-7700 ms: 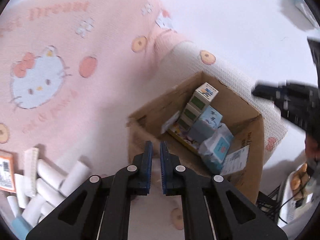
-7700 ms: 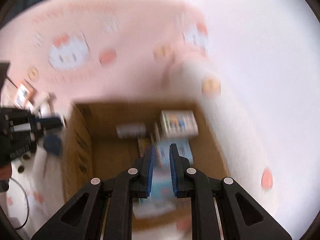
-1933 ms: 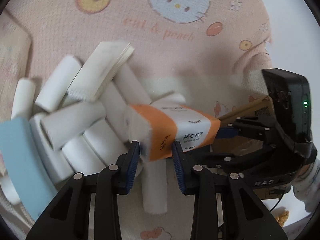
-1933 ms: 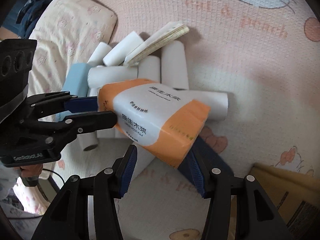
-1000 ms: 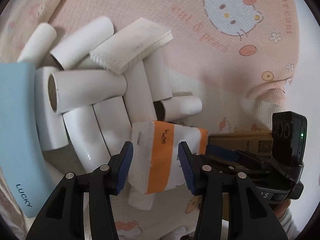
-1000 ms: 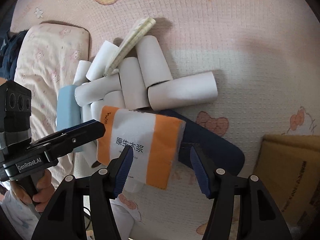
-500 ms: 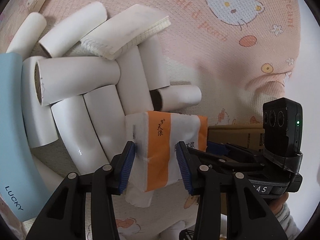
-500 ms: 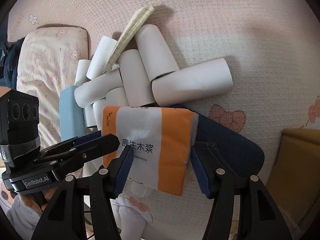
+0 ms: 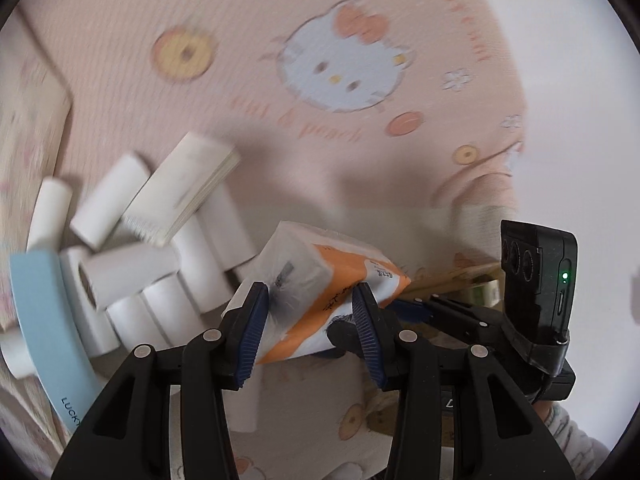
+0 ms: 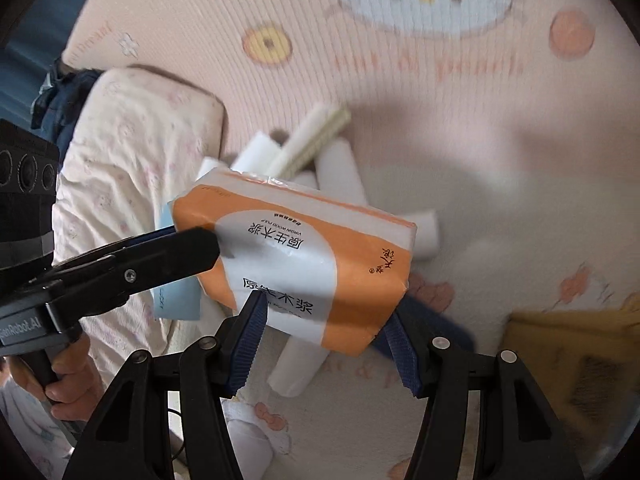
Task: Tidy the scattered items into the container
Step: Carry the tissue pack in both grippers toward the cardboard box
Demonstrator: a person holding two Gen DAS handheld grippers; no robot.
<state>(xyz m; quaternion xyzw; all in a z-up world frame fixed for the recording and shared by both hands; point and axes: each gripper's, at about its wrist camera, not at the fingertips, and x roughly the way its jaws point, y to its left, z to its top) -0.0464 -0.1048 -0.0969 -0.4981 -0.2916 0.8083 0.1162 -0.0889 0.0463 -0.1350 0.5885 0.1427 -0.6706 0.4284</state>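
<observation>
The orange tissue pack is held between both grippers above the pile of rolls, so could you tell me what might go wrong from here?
1. The tissue pack is soft; the left gripper and right gripper each pinch one end, so it may sag or slip if they drift apart.
2. It hangs tilted over the white rolls; a drop would scatter them.
3. The cardboard box shows only at the edge, so the carry could clip its rim.

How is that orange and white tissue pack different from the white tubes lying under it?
The tissue pack is a soft block with orange bands and printed writing; the white tubes are plain, hollow cylinders. The pack is held up off the blanket, clamped between the left gripper and the right gripper; the tubes lie piled on the blanket, untouched. There is one pack but many tubes. Both are partly white.
</observation>
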